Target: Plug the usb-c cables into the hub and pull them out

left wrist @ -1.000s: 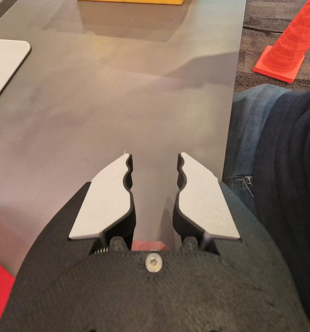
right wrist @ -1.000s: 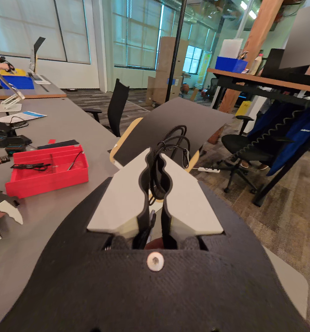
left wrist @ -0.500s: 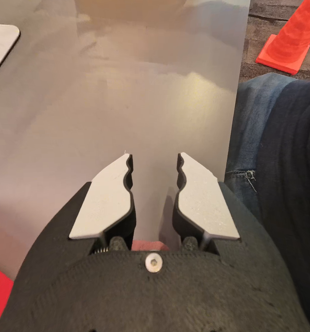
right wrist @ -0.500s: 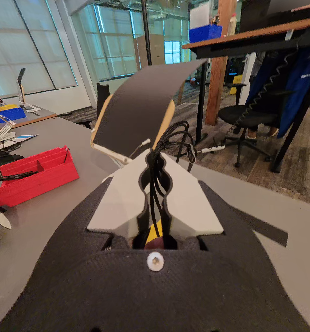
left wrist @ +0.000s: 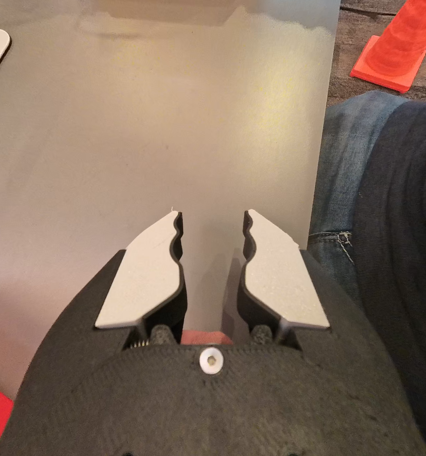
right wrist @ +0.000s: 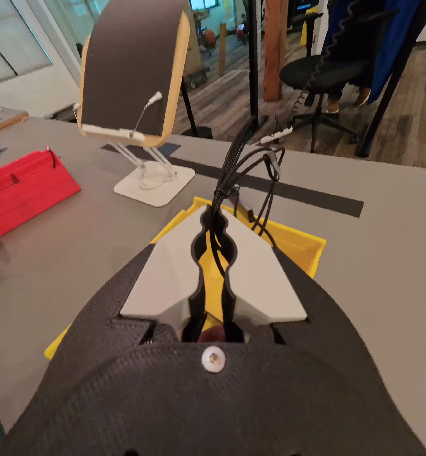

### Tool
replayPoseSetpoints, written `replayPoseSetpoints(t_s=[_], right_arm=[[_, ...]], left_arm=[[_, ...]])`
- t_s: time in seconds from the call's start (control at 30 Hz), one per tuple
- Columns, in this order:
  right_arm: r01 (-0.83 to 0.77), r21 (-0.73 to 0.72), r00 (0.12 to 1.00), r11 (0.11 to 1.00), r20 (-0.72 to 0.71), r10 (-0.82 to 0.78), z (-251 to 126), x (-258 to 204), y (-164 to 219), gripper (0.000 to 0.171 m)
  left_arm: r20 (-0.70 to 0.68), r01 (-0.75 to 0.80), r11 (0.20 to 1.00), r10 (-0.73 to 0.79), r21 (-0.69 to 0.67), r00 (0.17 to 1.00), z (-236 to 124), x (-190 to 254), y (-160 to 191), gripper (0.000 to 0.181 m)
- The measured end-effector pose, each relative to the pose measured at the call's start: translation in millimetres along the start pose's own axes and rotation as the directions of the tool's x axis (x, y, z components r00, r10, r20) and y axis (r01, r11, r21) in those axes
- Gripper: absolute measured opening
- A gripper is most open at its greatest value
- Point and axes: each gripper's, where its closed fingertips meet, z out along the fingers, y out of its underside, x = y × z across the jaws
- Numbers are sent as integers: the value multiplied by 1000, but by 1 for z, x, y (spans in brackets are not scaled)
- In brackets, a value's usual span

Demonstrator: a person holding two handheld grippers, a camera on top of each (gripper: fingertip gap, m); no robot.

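Observation:
In the right wrist view my right gripper (right wrist: 213, 209) is shut on a bundle of black cables (right wrist: 234, 170). The cables loop up past the fingertips, and one connector end (right wrist: 274, 161) hangs at the right. The bundle is held above a yellow bin (right wrist: 298, 244) on the grey table (right wrist: 95, 227). In the left wrist view my left gripper (left wrist: 213, 214) is open and empty over bare grey table (left wrist: 157, 123) near its right edge. No hub shows in either view.
A red tray (right wrist: 26, 187) sits at the left. A dark panel on a white stand (right wrist: 155, 183) stands behind the bin. Black tape strips (right wrist: 293, 195) cross the table. The person's legs (left wrist: 379, 222) and an orange cone (left wrist: 399, 47) lie right of the table edge.
My right gripper has tilted down and moved toward the yellow bin, still holding the cables. The left gripper has drifted slightly over the table and stays open.

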Motion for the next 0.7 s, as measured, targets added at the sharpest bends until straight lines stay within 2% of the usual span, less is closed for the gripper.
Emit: replayPoseSetpoints(t_s=[0.03, 0.23, 0.33, 0.43, 0.57, 0.7], right_arm=[[13, -27, 1000, 1000, 0, -13, 0, -1, 7, 0], [71, -197, 997, 978, 30, -67, 8, -15, 46, 0], [121, -328, 993, 937, 27, -119, 15, -21, 70, 0], [155, -470, 986, 869, 15, -168, 24, -27, 95, 1], [182, -669, 970, 721, 4, -241, 42, -28, 126, 2], [195, -781, 970, 593, 64, -234, 62, -36, 143, 2]], left_arm=[[1, 0, 1000, 0, 0, 1000, 0, 0, 0, 46], [-1, -14, 1000, 14, -10, 1000, 1, 3, 1, 46], [-4, -27, 999, 27, -19, 1000, 3, 4, 2, 46], [-7, -33, 999, 33, -22, 999, 3, 6, 3, 46], [-16, -40, 999, 40, -23, 999, 5, 8, 2, 46], [-17, -56, 998, 55, -36, 998, 5, 10, 4, 47]])
